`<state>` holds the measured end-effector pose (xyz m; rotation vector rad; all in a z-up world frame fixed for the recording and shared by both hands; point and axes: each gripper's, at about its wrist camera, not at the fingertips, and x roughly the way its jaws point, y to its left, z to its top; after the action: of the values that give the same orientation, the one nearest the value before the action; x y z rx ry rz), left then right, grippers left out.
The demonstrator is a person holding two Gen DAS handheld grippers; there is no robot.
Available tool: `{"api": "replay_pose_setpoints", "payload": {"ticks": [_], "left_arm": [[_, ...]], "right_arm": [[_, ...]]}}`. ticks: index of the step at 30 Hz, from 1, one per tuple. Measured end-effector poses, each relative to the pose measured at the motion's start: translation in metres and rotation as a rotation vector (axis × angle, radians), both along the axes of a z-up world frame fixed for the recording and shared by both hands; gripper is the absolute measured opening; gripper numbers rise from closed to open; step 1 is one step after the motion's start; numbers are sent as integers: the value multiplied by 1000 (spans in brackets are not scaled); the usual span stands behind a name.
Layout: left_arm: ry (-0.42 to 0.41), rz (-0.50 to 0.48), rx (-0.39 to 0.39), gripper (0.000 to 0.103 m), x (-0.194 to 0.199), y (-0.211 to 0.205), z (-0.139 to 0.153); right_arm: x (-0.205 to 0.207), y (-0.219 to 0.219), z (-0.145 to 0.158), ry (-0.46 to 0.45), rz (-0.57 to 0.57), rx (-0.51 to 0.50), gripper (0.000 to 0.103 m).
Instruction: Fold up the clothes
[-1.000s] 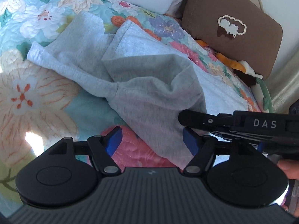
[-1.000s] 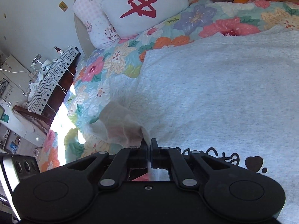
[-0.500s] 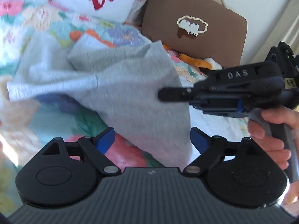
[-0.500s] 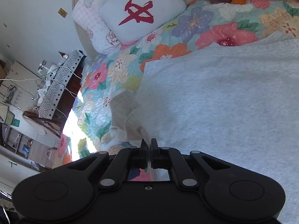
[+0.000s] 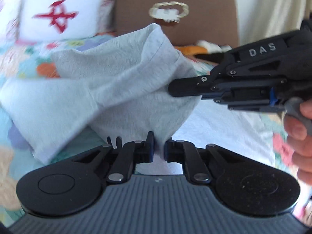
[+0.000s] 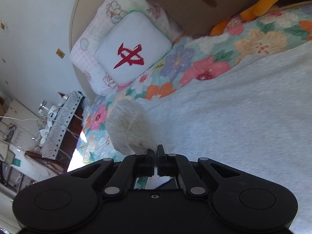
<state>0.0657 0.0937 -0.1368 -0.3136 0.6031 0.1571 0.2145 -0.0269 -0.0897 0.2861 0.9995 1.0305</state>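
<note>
Grey garment lifted above the floral bed

Left gripper closing on its lower fold; right gripper pinches its edge at three o'clock; pillows crowd twelve.

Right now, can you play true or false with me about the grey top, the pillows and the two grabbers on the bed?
1. The left gripper has grey top cloth between its fingers. True; they are closing on it.
2. The right gripper is wide open. False: it is shut on the grey top.
3. The white pillow has a red sign on it. True.
4. The brown pillow lies under the grey top. False: it stands behind it.
5. The bedspread is plain blue. False: it has flowers.
</note>
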Motion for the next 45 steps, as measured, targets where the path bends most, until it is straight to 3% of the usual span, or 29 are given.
{"api": "replay_pose_setpoints", "payload": {"ticks": [4,7,11,15,17,19,21,22,24,25,26,27,29,34,36,38,41,45], "left_arm": [[40,-170,142,11,21,-42,7],[130,-233,156,18,36,-61,-9],[195,-283,272,22,27,-89,-27],[214,-222,176,22,16,-73,-31],[221,-207,128,19,11,-63,-30],[230,-200,105,18,11,-54,-30],[236,-193,75,18,11,-47,-32],[238,-189,59,18,12,-45,-33],[232,-183,36,20,9,-41,-37],[230,-181,24,20,8,-38,-39],[232,-177,7,20,7,-35,-40],[233,-173,-10,20,6,-32,-42],[233,-162,-49,20,5,-26,-41],[238,-163,-152,20,2,-19,-33],[237,-170,-206,21,0,-16,-32],[247,-167,-205,21,3,-18,-37],[262,-163,-195,23,8,-22,-44],[265,-167,-127,27,8,-32,-41]], "right_arm": [[-7,-50,0,-202,-132,-115,2],[1,-91,-28,-122,-210,-187,2],[-1,-107,-59,-99,-235,-258,2],[-4,-97,-65,-159,-199,-311,4],[-10,-87,-59,-264,-169,-359,12],[-16,-81,-53,-395,-135,-400,39],[-15,-75,-52,-452,-95,-415,55],[-10,-73,-52,-453,-96,-414,55],[1,-72,-56,-421,-127,-373,55],[6,-72,-58,-407,-138,-344,49],[9,-71,-58,-419,-127,-319,37],[8,-67,-58,-465,-101,-318,5],[1,-62,-53,-545,-91,-352,3],[-14,-79,-13,-638,-118,-386,2],[-20,-85,3,-701,-73,-449,2],[-23,-91,13,-757,-24,-511,2],[-26,-101,-4,-802,49,-630,2],[-12,-111,-44,-691,59,-693,2]]}}
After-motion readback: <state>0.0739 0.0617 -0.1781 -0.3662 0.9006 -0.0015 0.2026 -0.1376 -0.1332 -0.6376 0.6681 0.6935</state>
